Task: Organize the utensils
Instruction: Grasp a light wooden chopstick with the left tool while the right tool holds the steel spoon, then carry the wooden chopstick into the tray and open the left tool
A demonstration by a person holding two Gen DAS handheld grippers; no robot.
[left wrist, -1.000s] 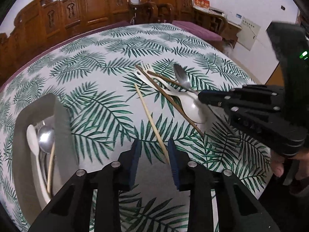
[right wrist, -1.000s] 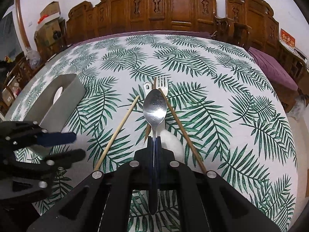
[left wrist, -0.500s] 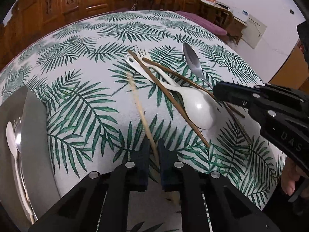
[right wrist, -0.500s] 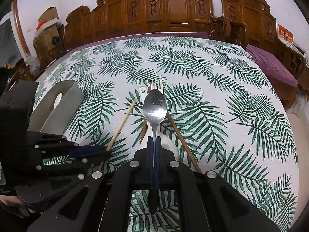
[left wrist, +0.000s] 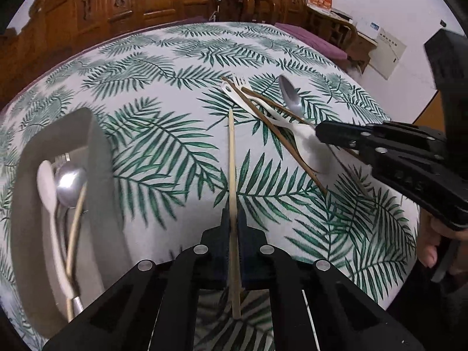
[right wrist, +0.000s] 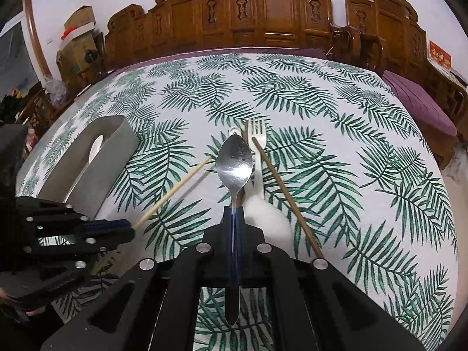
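Leaf-print tablecloth (right wrist: 336, 134), carved wooden chairs (right wrist: 280, 14), cardboard boxes (right wrist: 79, 41) behind

The left gripper (left wrist: 233, 222) is reaching forward low over the table, its fingers (left wrist: 223, 219) pressing together on a pale chopstick (left wrist: 232, 158); the right gripper (right wrist: 234, 219) is pointing straight ahead, its fingers (right wrist: 226, 219) pinching the handle of a metal spoon (right wrist: 235, 163) and lifting it; a bare hand (left wrist: 435, 248) is gripping the right tool's handle from below.
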